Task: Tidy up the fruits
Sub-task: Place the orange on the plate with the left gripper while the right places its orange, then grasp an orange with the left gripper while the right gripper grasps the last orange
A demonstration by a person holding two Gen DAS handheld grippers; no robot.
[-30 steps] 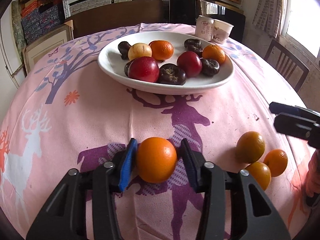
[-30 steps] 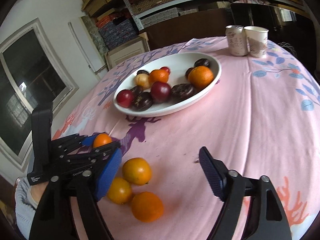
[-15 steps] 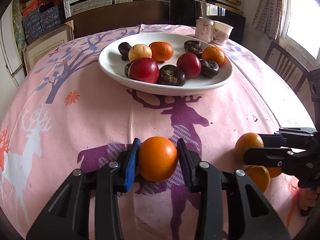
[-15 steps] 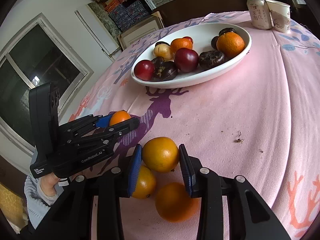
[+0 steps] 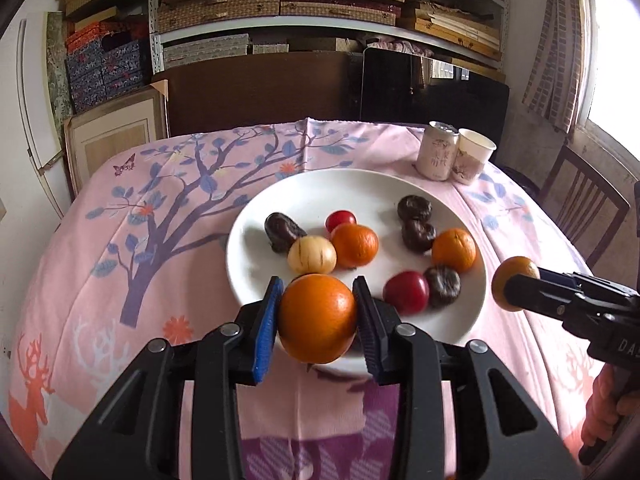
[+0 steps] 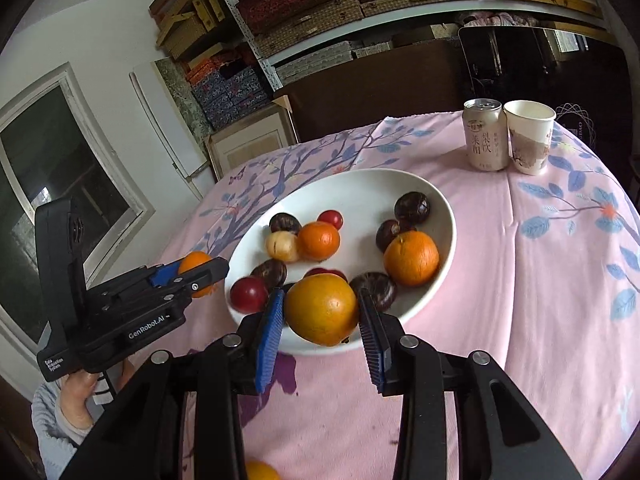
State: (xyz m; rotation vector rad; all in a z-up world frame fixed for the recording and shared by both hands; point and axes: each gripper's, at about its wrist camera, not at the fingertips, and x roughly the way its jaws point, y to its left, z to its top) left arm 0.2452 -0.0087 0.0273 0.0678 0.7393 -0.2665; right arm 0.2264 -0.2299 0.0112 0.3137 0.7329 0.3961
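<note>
My left gripper is shut on an orange and holds it in the air over the near rim of the white plate. My right gripper is shut on a yellower orange, also above the plate's near rim. The plate holds two oranges, red plums, dark fruits and a pale round fruit. The right gripper with its orange shows at the right in the left wrist view. The left gripper with its orange shows at the left in the right wrist view.
A drink can and a paper cup stand at the table's far right. One loose orange lies on the pink cloth under the right gripper. A wooden chair stands right of the table.
Both grippers have lifted their oranges off the cloth and carried them forward to the plate's near rim. The right gripper has closed on its orange.
</note>
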